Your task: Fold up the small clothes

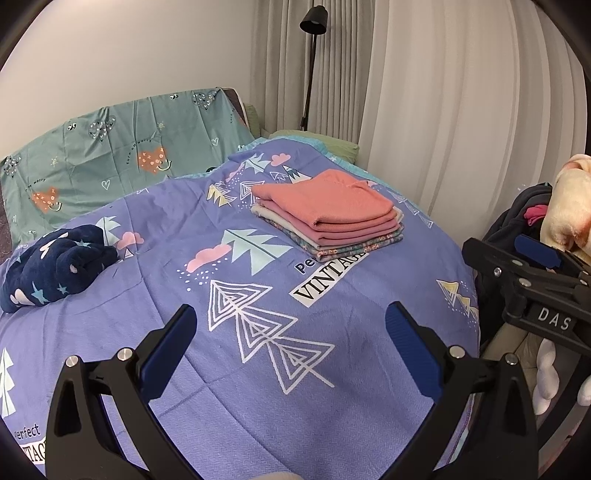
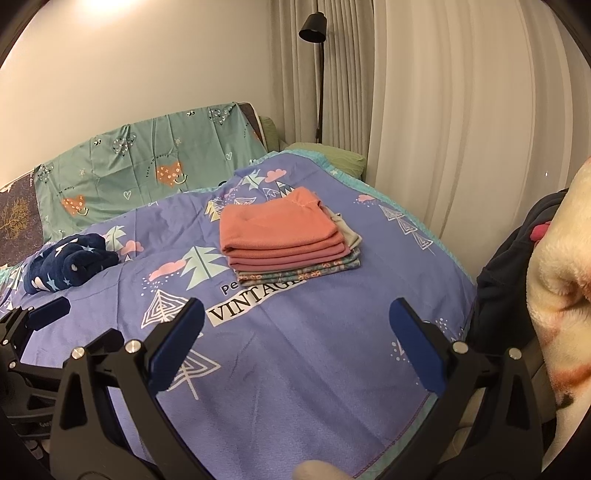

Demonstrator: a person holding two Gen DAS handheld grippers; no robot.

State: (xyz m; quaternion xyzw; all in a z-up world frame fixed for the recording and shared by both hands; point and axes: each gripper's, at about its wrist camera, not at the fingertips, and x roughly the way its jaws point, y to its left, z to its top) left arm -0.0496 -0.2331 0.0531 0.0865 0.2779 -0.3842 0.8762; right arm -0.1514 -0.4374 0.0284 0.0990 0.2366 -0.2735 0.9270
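1. At far left of the bed, I see a crumpled navy fleece garment (image 1: 55,267) with pale stars lying loose on the purple printed bedspread (image 1: 229,369), in front of the teal heart-print pillow (image 1: 122,155).
2. My left hand-held gripper (image 1: 291,354) hangs over bare bedspread, its blue-padded fingers (image 1: 170,347) spread wide with nothing between them.
3. Mid-bed, the stack of folded clothes (image 1: 328,218) sits squared up, a salmon-pink piece on top, patterned pieces at the bottom, its near edge overlapping the printed word "VINTAGE".
4. Behind the stack, a black floor lamp (image 2: 314,26) stands against the pale curtains (image 2: 443,110).
5. My right hand-held gripper (image 2: 297,347) also hovers above the bedspread near the bed's right edge, fingers spread apart and empty, well short of the stack.
6. At far right, beside the bed, a pile of unfolded laundry (image 2: 554,277) shows a cream plush item over dark garments.
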